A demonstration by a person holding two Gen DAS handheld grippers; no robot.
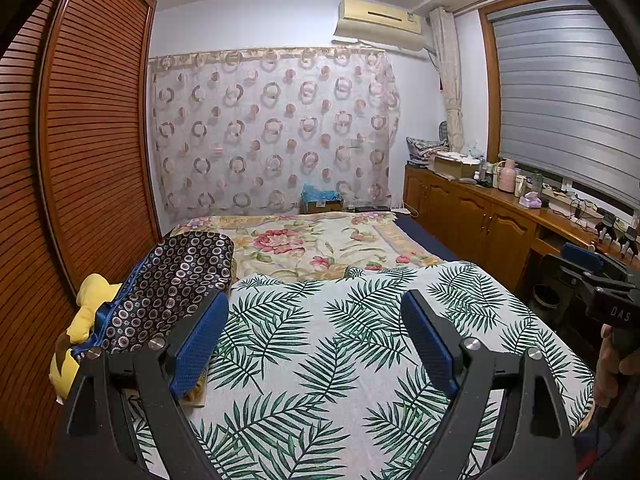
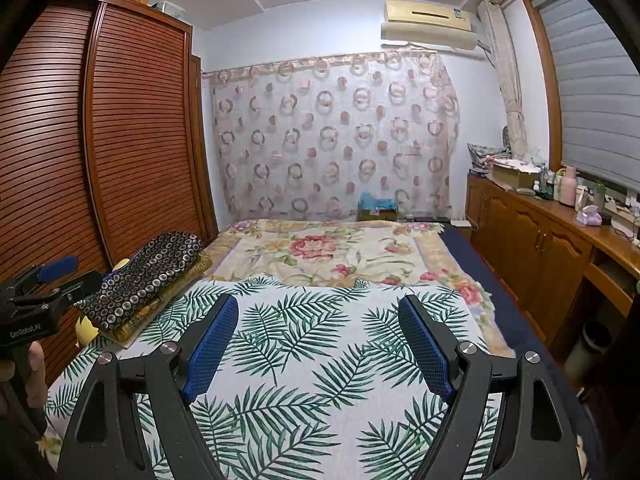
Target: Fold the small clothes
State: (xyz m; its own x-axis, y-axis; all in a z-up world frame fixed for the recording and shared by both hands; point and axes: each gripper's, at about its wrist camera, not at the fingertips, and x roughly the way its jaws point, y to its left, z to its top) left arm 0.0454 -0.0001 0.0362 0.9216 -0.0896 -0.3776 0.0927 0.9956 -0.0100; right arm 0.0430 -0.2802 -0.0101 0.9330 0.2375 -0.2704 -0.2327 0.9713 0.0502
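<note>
**Palm-leaf cloth spread flat, both grippers empty above it**

Cotton-looking cloth printed with green palm fronds (image 1: 340, 340) lies spread over the near end of the bed (image 1: 424, 240), its far edge overlapping a floral bedcover (image 1: 312, 240). It reads as large for "small clothes", so whether it is the work surface or the item itself cannot be told; no separate small garment is clearly laid out on it.

The left gripper (image 1: 314, 316) hangs above the cloth with its blue-padded fingers (image 1: 200, 340) spread wide and nothing between them. The right gripper (image 2: 318, 320) is the same: fingers (image 2: 424, 348) apart, empty, above the fronds.

At the left edge sits a stack of folded dark fabric with a ring pattern (image 1: 176, 280), with something yellow (image 1: 86, 312) tucked beside it against the louvred wardrobe (image 1: 80, 140). These are probably the garments waiting to be folded or already done.

Risks from here, as a judgement:
- Reaching for the stack, the left gripper could drag the whole pile or nudge it off the bed edge, as it lies close to the side.
- Pinching downward may catch the palm cloth along with a garment, rucking the surface.
- Slippery-looking ring fabric may slide from a shallow pinch.
</note>
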